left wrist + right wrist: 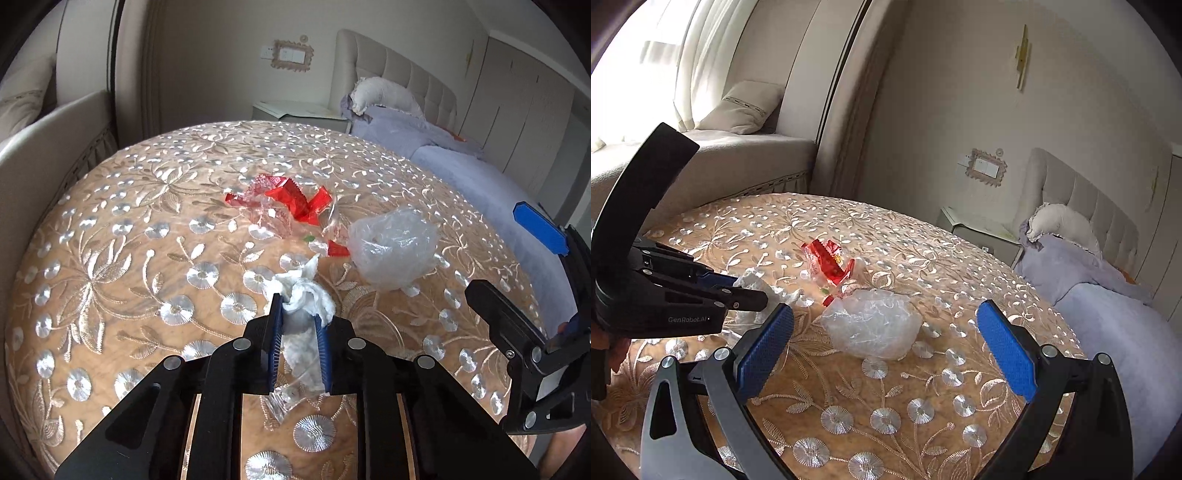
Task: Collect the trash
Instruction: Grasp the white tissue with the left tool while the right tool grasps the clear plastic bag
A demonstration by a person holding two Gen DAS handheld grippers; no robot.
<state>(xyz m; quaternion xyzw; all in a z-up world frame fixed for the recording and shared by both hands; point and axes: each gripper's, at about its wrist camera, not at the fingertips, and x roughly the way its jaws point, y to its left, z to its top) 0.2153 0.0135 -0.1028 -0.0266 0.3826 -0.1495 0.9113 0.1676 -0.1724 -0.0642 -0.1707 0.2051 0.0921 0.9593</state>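
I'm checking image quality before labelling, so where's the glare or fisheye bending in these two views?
Right wrist view: the window at upper left is blown out to white, and the wall edges bow. Left wrist view: light is even, with bright sheen only on the tablecloth embroidery; the round table bulges and the corners go dark. The white tissue between the left gripper fingers stays sharp.

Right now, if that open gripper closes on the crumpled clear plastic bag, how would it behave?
The clear plastic bag would probably squash flat rather than resist, since it sits as a loose, puffy crumple. It looks very light and may skid over the embroidered tablecloth if nudged. Its glossy film could slip between the right gripper pads.
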